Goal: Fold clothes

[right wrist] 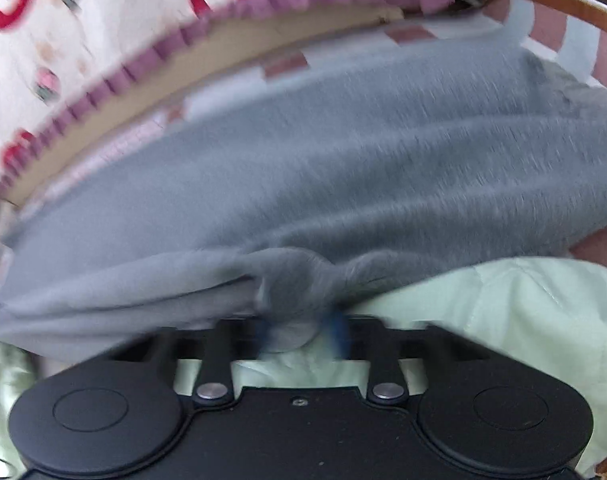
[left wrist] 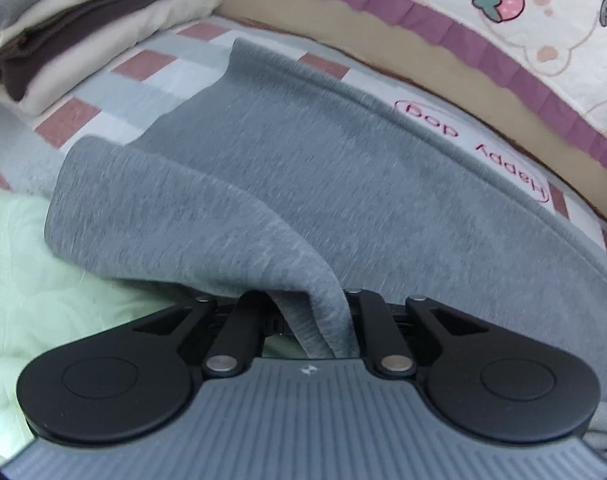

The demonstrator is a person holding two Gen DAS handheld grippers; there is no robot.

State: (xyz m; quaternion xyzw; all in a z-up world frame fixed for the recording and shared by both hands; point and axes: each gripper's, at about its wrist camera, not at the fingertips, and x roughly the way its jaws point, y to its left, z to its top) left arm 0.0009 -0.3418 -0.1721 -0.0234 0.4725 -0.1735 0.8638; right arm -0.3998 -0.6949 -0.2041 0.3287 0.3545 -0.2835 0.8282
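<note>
On the checked pink, grey and white bed sheet (left wrist: 83,118), in the left wrist view, a grey heathered knit garment (left wrist: 303,168) lay spread out, one of its edges turned over in a soft roll toward the camera. The left gripper (left wrist: 309,332) had its fingers closed nearly together on a bunched tongue of that grey cloth, which ran down between them. Beyond the garment, at its far left, stood a stack of folded clothes in cream, grey and dark brown (left wrist: 75,28); by that, several pieces looked done already. Just beside the garment on the near left lay a pale green quilted cover (left wrist: 31,264). Past its far edge ran a tan board (left wrist: 343,28) and a white cartoon-print blanket with a purple frill (left wrist: 543,20).

In the right wrist view, much blurred, the same grey garment (right wrist: 323,152) filled the middle, with the pale green cover (right wrist: 503,312) at its near right. The right gripper (right wrist: 303,320) had its fingers drawn in around a gathered knot of the garment's near edge; the cloth sat between them, apparently gripped, though blur hid the pads.

As I judged it, this garment was at an early fold: both near corners taken, the fold itself and the stacking still to do.
</note>
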